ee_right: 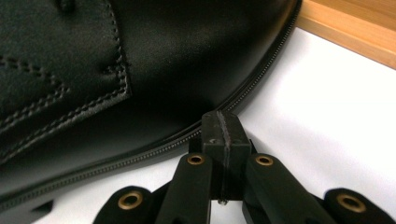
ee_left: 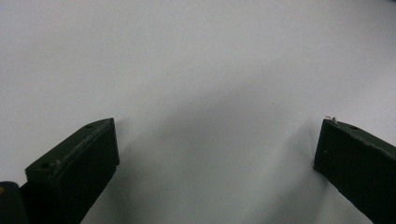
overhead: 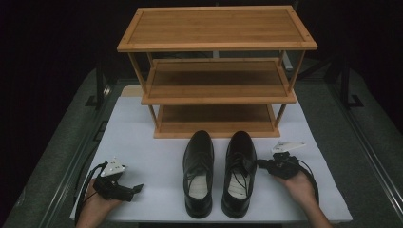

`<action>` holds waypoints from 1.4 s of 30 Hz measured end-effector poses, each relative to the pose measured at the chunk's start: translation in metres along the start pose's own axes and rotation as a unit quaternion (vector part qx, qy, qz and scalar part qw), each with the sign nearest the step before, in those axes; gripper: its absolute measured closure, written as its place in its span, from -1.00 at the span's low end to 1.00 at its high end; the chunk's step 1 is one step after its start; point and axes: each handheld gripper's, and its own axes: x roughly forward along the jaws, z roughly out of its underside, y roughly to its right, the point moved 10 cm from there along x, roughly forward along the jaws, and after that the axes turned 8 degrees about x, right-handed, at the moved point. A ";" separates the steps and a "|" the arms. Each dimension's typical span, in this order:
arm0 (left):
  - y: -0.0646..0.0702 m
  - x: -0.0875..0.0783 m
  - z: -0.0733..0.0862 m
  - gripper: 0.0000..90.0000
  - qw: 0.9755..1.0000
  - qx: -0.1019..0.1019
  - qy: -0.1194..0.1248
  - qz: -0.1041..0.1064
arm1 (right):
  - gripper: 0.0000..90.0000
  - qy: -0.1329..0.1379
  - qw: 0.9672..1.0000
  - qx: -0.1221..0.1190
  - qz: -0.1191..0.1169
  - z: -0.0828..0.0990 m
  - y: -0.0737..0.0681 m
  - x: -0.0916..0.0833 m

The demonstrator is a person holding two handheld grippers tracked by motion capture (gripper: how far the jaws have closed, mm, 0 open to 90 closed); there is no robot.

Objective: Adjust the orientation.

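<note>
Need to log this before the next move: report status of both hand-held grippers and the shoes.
Left hand-held gripper open, on white table. Right hand-held gripper shut, tip at right black leather lace-up shoe. Nothing in the way.

Dim room, lit desk (overhead: 142, 142) from above.
Black surroundings, soft shadows under shoes (overhead: 218, 175); glossy sheen on leather, blurred close-up claw (ee_right: 223, 140) edges.

Black tongs (ee_right: 223, 126) with brass rivets, trailing cables.

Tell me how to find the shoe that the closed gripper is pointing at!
Find the wooden rack on the white mat. Two black shoes sit before it. Pick the right shoe, with the shut right gripper at its side.
</note>
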 end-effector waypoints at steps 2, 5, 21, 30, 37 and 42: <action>0.000 0.000 0.000 -1.00 1.000 0.000 0.000 0.000 | 1.00 -0.001 1.000 -0.002 -0.001 -0.003 -0.002 0.004; 0.000 0.000 0.000 -1.00 1.000 0.000 0.000 0.000 | 1.00 -0.001 1.000 -0.007 -0.005 -0.009 -0.006 0.011; 0.000 0.000 0.000 -1.00 1.000 0.001 0.001 0.000 | 1.00 0.007 0.999 -0.022 -0.032 0.017 -0.039 -0.014; 0.000 0.000 0.000 -1.00 1.000 0.000 0.000 0.000 | 1.00 -0.006 0.999 -0.027 -0.043 0.026 -0.051 -0.011; 0.000 0.000 0.000 -1.00 1.000 0.001 0.000 0.000 | 1.00 -0.006 0.998 -0.033 -0.047 0.024 -0.057 -0.007; 0.000 0.000 0.000 -1.00 1.000 0.001 0.000 0.000 | 1.00 -0.008 0.998 -0.044 -0.053 0.023 -0.064 -0.003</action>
